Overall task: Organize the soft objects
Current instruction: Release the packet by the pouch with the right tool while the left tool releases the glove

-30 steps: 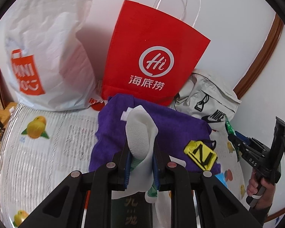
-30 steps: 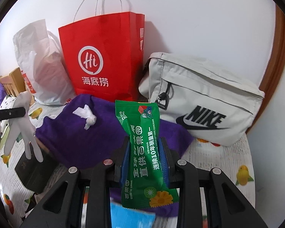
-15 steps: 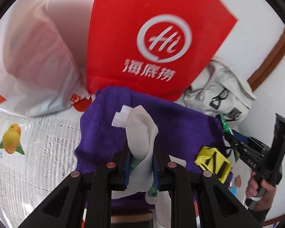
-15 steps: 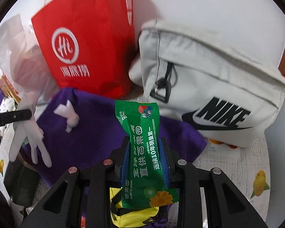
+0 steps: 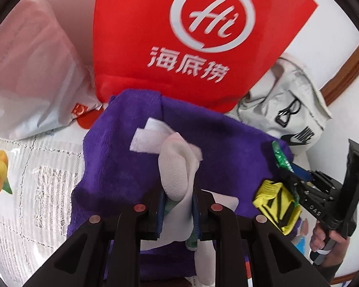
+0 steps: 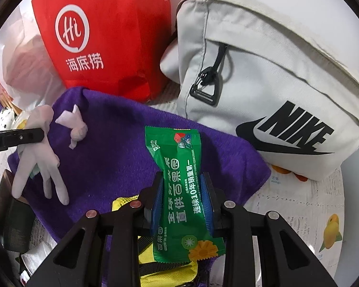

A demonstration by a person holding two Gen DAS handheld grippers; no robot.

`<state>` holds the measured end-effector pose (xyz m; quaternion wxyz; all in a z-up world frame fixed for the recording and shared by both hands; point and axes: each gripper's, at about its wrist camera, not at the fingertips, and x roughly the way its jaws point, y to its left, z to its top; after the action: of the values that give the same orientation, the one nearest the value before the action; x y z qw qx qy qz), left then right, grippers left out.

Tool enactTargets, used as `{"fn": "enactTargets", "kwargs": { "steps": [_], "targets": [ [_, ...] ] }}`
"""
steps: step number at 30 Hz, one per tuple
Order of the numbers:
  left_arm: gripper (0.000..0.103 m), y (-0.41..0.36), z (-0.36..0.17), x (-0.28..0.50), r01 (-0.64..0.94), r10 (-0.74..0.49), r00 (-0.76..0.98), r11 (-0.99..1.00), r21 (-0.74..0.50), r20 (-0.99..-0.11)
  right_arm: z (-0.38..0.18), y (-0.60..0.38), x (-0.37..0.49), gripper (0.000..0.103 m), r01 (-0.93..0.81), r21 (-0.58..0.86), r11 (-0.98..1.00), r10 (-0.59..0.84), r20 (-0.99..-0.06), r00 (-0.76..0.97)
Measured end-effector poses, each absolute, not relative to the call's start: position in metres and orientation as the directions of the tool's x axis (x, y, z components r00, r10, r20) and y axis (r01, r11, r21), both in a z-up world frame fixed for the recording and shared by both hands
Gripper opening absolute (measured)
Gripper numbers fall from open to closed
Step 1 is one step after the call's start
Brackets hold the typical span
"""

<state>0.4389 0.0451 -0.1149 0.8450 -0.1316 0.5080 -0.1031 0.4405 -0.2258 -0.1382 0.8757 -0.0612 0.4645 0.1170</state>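
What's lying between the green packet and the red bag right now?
Only the purple towel between green packet and red bag, seen in the right wrist view.

The left gripper (image 5: 178,203) points steeply down. Its two blue pads are pressed together on a white glove (image 5: 176,174), so the jaws are closed on it and the cloth bulges out above them. From the right wrist view, the same gripper comes in from the left edge as a dark bar, and the glove's fingers hang loose below it.

The right gripper (image 6: 182,201) also points steeply down. Its blue pads clamp the middle of a green packet (image 6: 179,181), which stands up between them. In the left wrist view, a hand (image 5: 326,239) holds this gripper's handle, with the fingers wrapped around the grip.
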Motion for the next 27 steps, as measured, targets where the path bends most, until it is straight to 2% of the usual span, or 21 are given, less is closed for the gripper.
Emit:
{"fn": "enactTargets", "kwargs": {
  "steps": [8, 13, 15, 18, 27],
  "targets": [
    [0.019, 0.045, -0.122, 0.44, 0.015, -0.288, 0.45, 0.949, -0.316, -0.845, -0.147, -0.222, 0.443, 0.033, -0.263, -0.001, 0.965, 0.14, -0.843, 0.519],
    [0.029, 0.039, -0.125, 0.441, 0.009, -0.272, 0.436, 0.954, -0.298, -0.858, -0.148, -0.218, 0.443, 0.038, -0.281, -0.007, 0.96, 0.145, -0.843, 0.517],
    [0.033, 0.038, -0.124, 0.441, 0.012, -0.262, 0.435, 0.958, -0.286, -0.862, -0.149, -0.214, 0.444, 0.056, -0.286, -0.006, 0.958, 0.148, -0.846, 0.512],
    [0.05, 0.037, -0.12, 0.44, 0.013, -0.246, 0.449, 0.963, -0.269, -0.859, -0.146, -0.212, 0.442, 0.059, -0.29, -0.016, 0.957, 0.148, -0.833, 0.533],
    [0.053, 0.04, -0.1, 0.431, 0.025, -0.241, 0.483, 0.965, -0.262, -0.842, -0.122, -0.218, 0.431, 0.061, -0.267, 0.058, 0.962, 0.208, -0.792, 0.574]
  ]
}}
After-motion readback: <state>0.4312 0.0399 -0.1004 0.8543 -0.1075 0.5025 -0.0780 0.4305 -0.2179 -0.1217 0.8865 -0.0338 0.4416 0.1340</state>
